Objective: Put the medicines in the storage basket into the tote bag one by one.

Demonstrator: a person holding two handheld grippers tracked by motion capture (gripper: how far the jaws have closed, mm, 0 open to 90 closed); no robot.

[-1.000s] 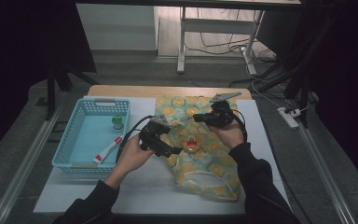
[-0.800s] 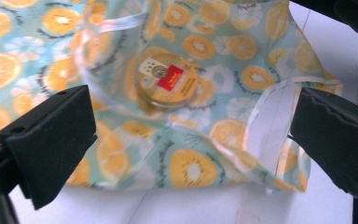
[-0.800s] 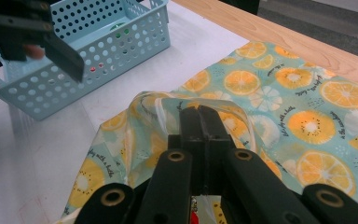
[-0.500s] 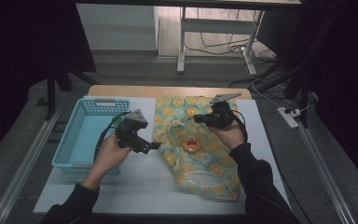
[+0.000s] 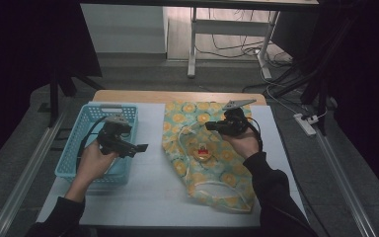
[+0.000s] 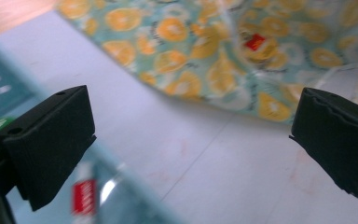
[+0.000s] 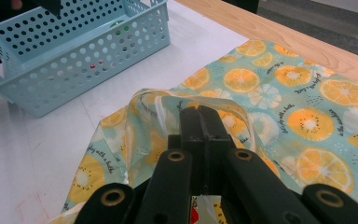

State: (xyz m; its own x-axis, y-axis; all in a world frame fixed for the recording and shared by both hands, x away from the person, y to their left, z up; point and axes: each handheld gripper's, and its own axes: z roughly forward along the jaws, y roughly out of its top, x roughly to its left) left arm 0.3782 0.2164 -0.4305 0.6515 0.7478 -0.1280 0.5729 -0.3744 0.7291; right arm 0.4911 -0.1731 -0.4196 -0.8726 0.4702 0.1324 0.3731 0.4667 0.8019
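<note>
The white table (image 5: 153, 197) runs under everything in the high view, with a strip of bare wood along its far edge at 12 o'clock. The orange-slice print fabric bag (image 5: 207, 158) is the largest thing on it, lying flat just right of centre and stretching from the wooden strip down toward 5 o'clock; a white strap (image 5: 217, 190) loops across its lower part and a small red-and-white item (image 5: 205, 153) sits near its middle.

At 9 o'clock from the bag, well apart from it, stands the light blue perforated basket (image 5: 74, 168). In the right gripper view a few small green and red things show through its holes, too small to name; in the left gripper view a blurred white tube with a red label (image 6: 85, 196) lies inside it.

The left gripper (image 5: 128, 146) hangs over the basket's right rim, pointing toward 3 o'clock; its jaws stand wide apart with nothing between them, only bare table and the bag's edge beyond.

The right gripper (image 5: 209, 126) sits over the bag's upper part, pointing toward 9 o'clock. Its jaws are pressed together, pinching a raised fold of the bag's fabric at the opening, which lifts into a small ridge around the tips.
</note>
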